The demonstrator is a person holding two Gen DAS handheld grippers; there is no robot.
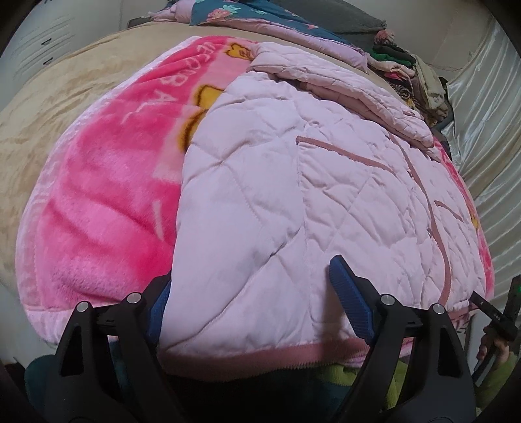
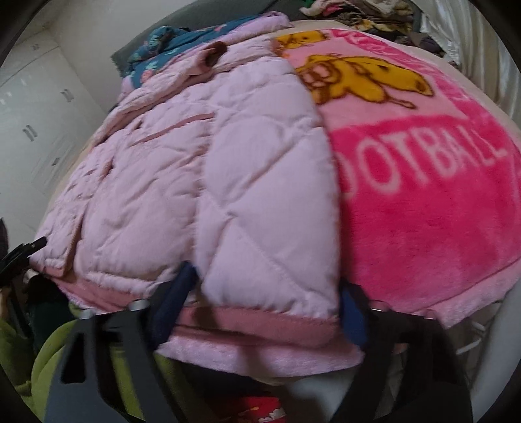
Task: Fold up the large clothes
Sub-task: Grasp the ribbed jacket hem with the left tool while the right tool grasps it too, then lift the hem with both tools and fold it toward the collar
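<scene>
Jacket [image 1: 293, 195] spread flat on pink blanket [image 1: 107, 211] for folding. My left gripper [image 1: 250, 302] and right gripper [image 2: 267, 293], jaws spread, straddle its hem corners.

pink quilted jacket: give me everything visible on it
The pale pink diamond-quilted padded jacket lies flat, front up, on a hot-pink plush blanket lettered FOOTBALL, its near edge toward the cameras. Darker pink trim lines the slanted pockets, front opening and ribbed hem. One sleeve is folded across its far end. The left gripper and right gripper are both open, each straddling quilted fabric just above the hem, not yet clamped. A floral teal quilt lies beyond it.
</scene>
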